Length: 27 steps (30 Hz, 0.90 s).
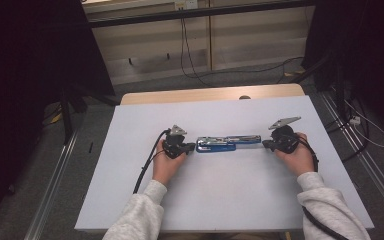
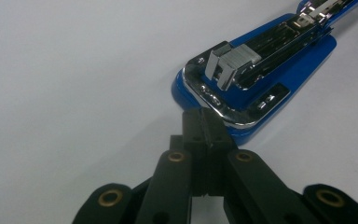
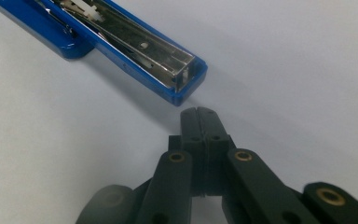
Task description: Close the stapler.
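- Stapler (image 1: 227, 144), blue and swung fully open, was laid flat near the middle of the white table (image 1: 130, 200), its length running from nine o'clock to three o'clock in the high view.
- Its base half, with the chromed anvil plate, was seen at the nine o'clock end; the upper arm with the open staple channel was stretched out toward three o'clock.
- The left gripper (image 1: 192, 147) was held at the nine o'clock end, jaws pressed together with nothing between them; in the left gripper view the closed tips (image 2: 204, 126) were seen touching or all but touching the chromed edge of the base (image 2: 256, 79).
- The right gripper (image 1: 266, 144) was held at the three o'clock end, likewise closed and empty; in the right gripper view its tips (image 3: 198, 122) were seen just short of the blue nose of the arm (image 3: 186, 79), apart from it.
- The closed jaws were judged to serve as blunt pushers, one at each end, so that the opened stapler could be steadied or nudged rather than gripped.
- The staple channel (image 3: 140, 44) was the one container in sight; bare metal and a white pusher piece (image 3: 86, 9) were made out in it, and whether any staples were loaded could not be told.
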Motion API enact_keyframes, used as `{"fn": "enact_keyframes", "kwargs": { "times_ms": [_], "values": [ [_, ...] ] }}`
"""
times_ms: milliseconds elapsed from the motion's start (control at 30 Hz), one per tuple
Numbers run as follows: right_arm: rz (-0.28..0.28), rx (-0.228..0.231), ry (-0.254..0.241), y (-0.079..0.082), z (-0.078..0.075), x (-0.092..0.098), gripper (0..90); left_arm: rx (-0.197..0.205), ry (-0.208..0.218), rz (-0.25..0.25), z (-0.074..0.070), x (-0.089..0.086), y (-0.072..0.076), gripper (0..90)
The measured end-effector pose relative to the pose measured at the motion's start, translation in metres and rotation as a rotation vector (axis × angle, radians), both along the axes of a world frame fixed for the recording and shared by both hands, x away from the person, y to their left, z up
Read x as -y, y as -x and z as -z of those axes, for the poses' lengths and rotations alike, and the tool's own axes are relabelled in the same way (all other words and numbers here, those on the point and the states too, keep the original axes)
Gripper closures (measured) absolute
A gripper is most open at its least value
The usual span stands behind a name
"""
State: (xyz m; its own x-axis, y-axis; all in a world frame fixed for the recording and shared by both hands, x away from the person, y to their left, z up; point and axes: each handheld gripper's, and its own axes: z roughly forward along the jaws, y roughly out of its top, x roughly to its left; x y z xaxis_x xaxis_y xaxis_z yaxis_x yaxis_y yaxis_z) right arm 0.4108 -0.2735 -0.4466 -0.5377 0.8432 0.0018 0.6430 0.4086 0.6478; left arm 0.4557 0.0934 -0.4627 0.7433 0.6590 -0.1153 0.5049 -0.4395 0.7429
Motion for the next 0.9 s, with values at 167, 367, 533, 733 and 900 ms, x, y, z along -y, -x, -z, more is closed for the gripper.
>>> {"fn": "enact_keyframes", "kwargs": {
  "times_ms": [167,367,533,733,900],
  "values": [
    [-0.010,-0.001,0.003,-0.0005,-0.0001,-0.0022,90.0,0.001,-0.001,0.006,0.0001,0.0004,-0.0005,90.0],
    [-0.019,-0.003,0.005,-0.0014,0.0008,-0.0041,90.0,0.011,-0.008,0.011,0.0004,0.0022,-0.0016,89.8],
    [-0.022,-0.006,0.003,-0.0019,0.0013,-0.0046,90.0,0.017,-0.011,0.018,0.0004,0.0033,-0.0022,89.7],
    [-0.029,-0.009,0.003,-0.0025,0.0012,-0.0059,90.0,0.001,-0.002,0.020,0.0006,0.0025,-0.0037,90.0],
    [-0.030,-0.004,-0.003,-0.0028,0.0001,-0.0055,90.0,0.016,-0.006,0.015,0.0012,0.0036,-0.0033,90.0]
  ]
}}
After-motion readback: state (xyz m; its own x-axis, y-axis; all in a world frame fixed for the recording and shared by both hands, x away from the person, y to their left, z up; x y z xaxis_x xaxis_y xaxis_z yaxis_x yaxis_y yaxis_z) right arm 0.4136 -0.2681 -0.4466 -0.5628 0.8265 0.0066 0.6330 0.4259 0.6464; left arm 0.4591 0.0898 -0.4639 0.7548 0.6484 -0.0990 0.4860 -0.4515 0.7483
